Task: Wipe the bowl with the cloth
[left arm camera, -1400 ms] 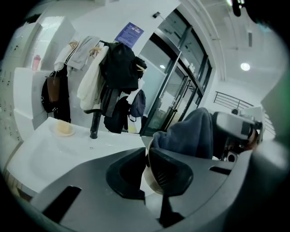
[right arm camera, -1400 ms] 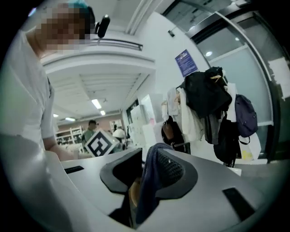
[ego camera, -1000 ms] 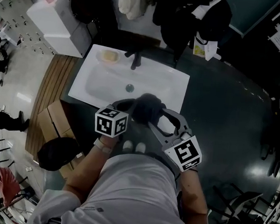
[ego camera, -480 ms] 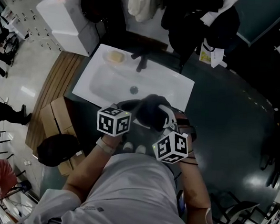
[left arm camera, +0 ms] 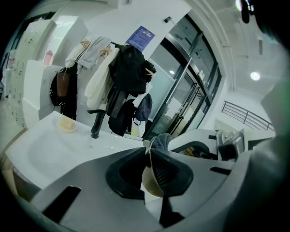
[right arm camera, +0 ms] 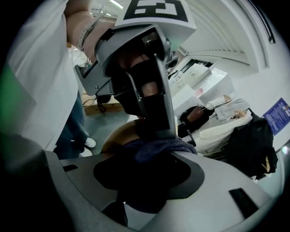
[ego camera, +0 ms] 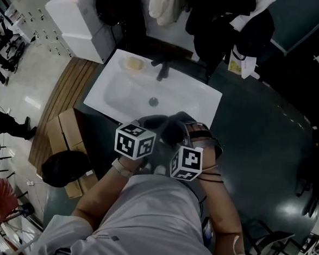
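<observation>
— White sink behind. Where's the bowl?
— Just off its near edge, rim pinched in the left gripper. The right gripper – jaws just been opening – has the cloth bunched between them, at the bowl's rim.

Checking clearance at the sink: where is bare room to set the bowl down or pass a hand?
The sink basin is bare around the drain, from soap dish and faucet to its near rim. Crowded only at that near rim, where bowl and cloth are held.
</observation>
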A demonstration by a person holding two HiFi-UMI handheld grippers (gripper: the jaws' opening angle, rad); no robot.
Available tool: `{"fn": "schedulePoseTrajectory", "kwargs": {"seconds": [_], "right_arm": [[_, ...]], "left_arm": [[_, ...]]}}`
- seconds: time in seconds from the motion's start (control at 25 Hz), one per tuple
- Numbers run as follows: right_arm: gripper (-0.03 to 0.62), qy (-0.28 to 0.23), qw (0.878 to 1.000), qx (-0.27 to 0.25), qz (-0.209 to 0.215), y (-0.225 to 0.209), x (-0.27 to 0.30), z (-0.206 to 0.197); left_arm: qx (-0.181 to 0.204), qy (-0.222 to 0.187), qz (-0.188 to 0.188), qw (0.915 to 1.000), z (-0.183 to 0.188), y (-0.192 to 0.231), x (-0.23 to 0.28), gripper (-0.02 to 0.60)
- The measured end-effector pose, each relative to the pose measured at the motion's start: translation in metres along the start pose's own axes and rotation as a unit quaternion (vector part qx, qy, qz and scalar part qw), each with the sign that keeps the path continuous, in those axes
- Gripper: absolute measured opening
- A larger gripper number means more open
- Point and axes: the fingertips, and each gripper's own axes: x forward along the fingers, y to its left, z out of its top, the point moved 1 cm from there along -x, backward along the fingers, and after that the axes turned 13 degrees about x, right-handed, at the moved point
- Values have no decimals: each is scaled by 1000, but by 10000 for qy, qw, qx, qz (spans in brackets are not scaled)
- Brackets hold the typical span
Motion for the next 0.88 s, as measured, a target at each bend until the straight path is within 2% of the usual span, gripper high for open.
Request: {"fn": "schedulePoseTrajectory", "kwargs": {"seconds": [0.12, 0.2, 0.32, 0.4, 0.48, 0.6, 0.68, 0.72, 0.8, 0.88], "right_arm": [[190, 36, 9999, 114, 35, 2, 5, -2], [161, 69, 9988, 481, 70, 1, 8, -6], [133, 232, 9897, 1410, 62, -2, 10, -13], [121, 313, 9760, 2148, 196, -1, 12, -16], [110, 255, 9542, 2937, 520, 1, 12, -18], [98, -1, 9024, 4097, 1336, 12, 11, -18], [95, -169, 8692, 4577, 1865, 19, 9, -17], [92, -241, 8563, 4726, 2070, 22, 7, -16], [91, -374, 8372, 4915, 2370, 28, 3, -14], [87, -494, 8265, 4977, 2582, 32, -3, -11]], "left_arm": [[-56, -118, 52, 9999, 1, -2, -2, 26], [47, -140, 123, 9998, 2, -6, 0, 29], [186, -148, 171, 9996, 3, -11, 4, 31], [226, -128, 169, 9995, 1, -13, 5, 34], [223, -114, 132, 9996, -2, -15, 5, 35], [273, -156, 87, 9995, -4, -17, 4, 35], [402, -181, 81, 9990, -3, -19, 3, 35], [462, -183, 80, 9987, -3, -20, 4, 35], [542, -182, 78, 9983, -3, -22, 5, 35], [590, -177, 83, 9981, -4, -23, 3, 35]]}}
